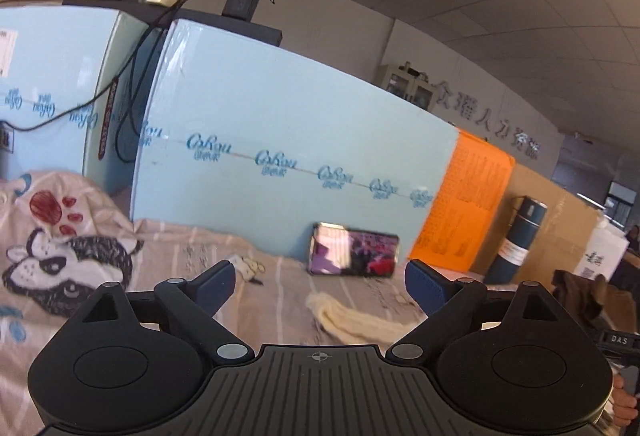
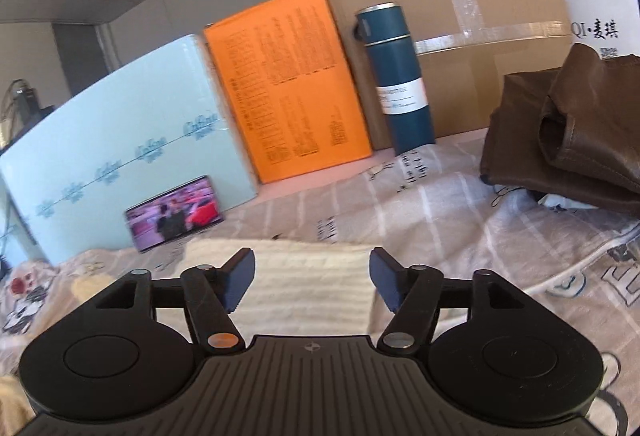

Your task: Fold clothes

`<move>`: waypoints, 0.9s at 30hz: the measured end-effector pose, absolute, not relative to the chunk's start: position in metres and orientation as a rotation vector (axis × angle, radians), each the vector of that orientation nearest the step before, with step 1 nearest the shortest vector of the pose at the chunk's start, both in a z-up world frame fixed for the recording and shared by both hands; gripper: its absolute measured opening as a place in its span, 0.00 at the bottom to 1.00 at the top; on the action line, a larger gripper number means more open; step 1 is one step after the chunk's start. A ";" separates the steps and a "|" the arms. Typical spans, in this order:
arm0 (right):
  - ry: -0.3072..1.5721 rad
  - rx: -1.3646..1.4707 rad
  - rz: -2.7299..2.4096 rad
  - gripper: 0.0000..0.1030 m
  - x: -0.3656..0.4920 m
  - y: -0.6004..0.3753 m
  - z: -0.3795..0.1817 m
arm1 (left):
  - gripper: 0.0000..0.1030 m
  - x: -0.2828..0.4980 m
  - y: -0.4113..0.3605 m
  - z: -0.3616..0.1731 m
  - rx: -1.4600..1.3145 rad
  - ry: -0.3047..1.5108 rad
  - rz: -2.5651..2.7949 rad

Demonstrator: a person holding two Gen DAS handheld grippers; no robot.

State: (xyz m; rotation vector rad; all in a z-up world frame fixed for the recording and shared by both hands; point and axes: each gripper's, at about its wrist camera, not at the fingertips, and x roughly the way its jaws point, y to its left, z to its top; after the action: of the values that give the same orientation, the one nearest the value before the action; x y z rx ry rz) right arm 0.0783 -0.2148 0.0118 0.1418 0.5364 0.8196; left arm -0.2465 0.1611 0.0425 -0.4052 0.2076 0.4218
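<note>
A cream ribbed knit garment [image 2: 312,284] lies flat on the patterned bedsheet [image 2: 440,204]. It also shows in the left wrist view [image 1: 360,320] as a narrow cream strip. My right gripper [image 2: 312,276] is open and empty, hovering just above the near part of the cream garment. My left gripper [image 1: 320,276] is open and empty, above the sheet with the cream garment between and below its fingers. A folded brown leather-like garment [image 2: 568,132] lies at the right on the sheet and shows in the left wrist view [image 1: 580,292] at the far right.
A phone [image 1: 354,250] playing video leans on a light blue foam board [image 1: 280,140]; it also shows in the right wrist view [image 2: 176,212]. An orange sheet [image 2: 288,84], a teal flask [image 2: 400,76] and a cardboard box [image 2: 480,36] stand along the back.
</note>
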 end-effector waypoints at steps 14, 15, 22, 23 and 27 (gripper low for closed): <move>0.673 0.171 0.969 0.69 -0.049 -0.256 -0.020 | 0.96 -0.295 0.106 -0.027 -0.645 0.440 0.245; 0.678 0.155 0.973 0.69 -0.053 -0.256 -0.023 | 0.96 -0.292 0.108 -0.030 -0.677 0.452 0.257; 0.653 0.136 0.988 0.72 -0.063 -0.262 -0.029 | 0.96 -0.265 0.114 -0.036 -0.738 0.358 0.375; 0.653 0.140 0.992 0.73 -0.062 -0.263 -0.029 | 0.88 -0.259 0.114 -0.035 -0.708 0.353 0.402; 0.656 0.159 1.006 0.72 -0.058 -0.266 -0.030 | 0.21 -0.235 0.113 -0.029 -0.598 0.381 0.428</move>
State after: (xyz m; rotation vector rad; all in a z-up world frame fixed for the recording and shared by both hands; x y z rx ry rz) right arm -0.0584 -0.2661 -0.0298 0.1586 0.6555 1.0064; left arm -0.2347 0.1131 -0.0289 -0.5980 0.3809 0.4280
